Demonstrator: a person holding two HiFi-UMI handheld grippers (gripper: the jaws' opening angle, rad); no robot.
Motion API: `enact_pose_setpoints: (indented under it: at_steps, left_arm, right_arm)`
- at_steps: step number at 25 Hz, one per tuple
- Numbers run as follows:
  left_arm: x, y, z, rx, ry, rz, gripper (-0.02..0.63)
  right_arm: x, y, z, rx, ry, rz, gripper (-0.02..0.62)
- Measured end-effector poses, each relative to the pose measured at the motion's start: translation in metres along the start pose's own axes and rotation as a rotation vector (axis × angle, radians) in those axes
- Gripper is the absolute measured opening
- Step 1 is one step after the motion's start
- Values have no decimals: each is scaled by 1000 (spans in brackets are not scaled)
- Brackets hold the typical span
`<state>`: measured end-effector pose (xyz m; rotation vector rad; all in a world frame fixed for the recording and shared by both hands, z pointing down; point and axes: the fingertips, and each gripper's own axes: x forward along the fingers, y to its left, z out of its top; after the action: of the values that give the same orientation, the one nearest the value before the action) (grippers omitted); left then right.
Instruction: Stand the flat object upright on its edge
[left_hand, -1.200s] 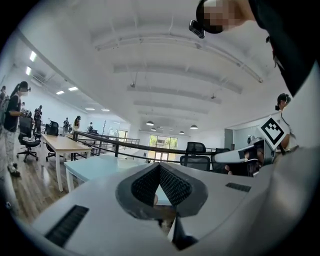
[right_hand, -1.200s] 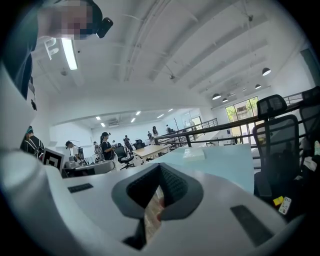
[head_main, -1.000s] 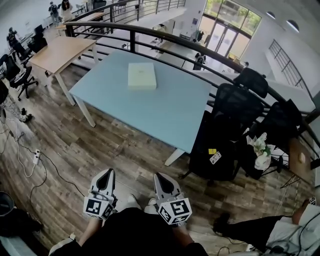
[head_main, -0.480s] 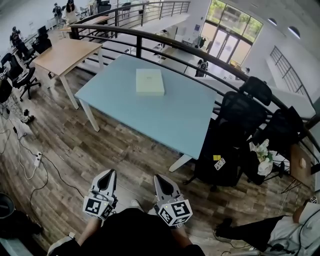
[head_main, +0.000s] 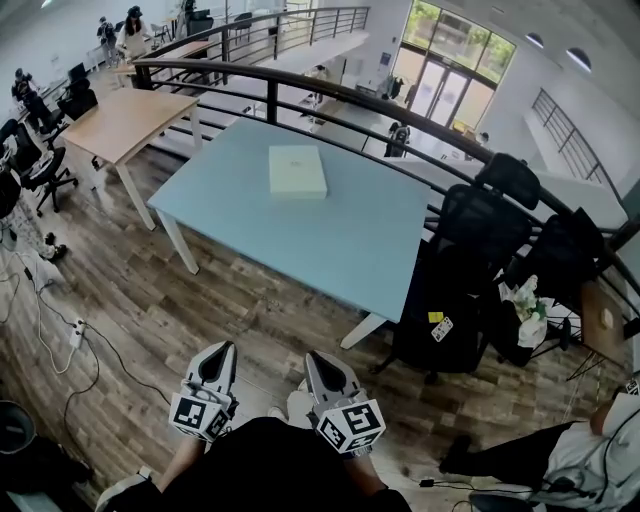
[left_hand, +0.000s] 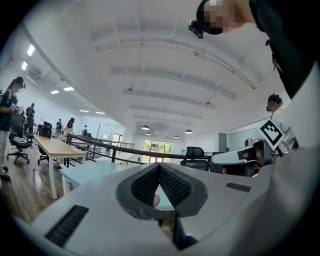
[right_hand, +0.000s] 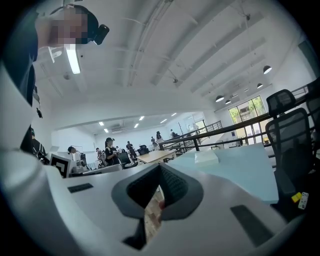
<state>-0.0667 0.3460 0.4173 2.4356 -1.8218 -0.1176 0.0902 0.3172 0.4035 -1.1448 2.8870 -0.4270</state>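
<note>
Table (head_main: 340, 235): pale blue top, smooth, matt; flat object (head_main: 297, 171): pale cream, matt, possibly card, too distant to confirm; floor (head_main: 140, 300): wood planks, visible grain, low sheen; railing (head_main: 271, 100): dark, smooth metal; chairs (head_main: 480, 215): black mesh cloth; left gripper (head_main: 216, 350) and right gripper (head_main: 320, 358): smooth white plastic housings; fingers (left_hand: 176, 186): dark, finely ribbed pads.
</note>
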Motion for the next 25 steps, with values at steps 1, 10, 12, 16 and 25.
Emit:
enact_pose_setpoints:
  at_steps: [1, 10, 12, 16, 25]
  left_arm:
    - [2, 0, 0, 8, -4, -4, 3]
    - [22, 19, -6, 26, 8, 21, 3]
    - [27, 24, -3, 15, 9, 21, 3]
    - [39, 34, 1, -1, 24, 15, 3]
    - [66, 60, -8, -41, 11, 18, 3]
  right_arm:
    - [1, -3, -2, -4, 7, -15, 8]
    - [31, -15, -8, -31, 24, -32, 8]
    - [40, -16, -6, -29, 22, -28, 8]
    - [56, -19, -5, -23, 24, -19, 8]
    - [88, -35, -8, -22, 48, 6, 8]
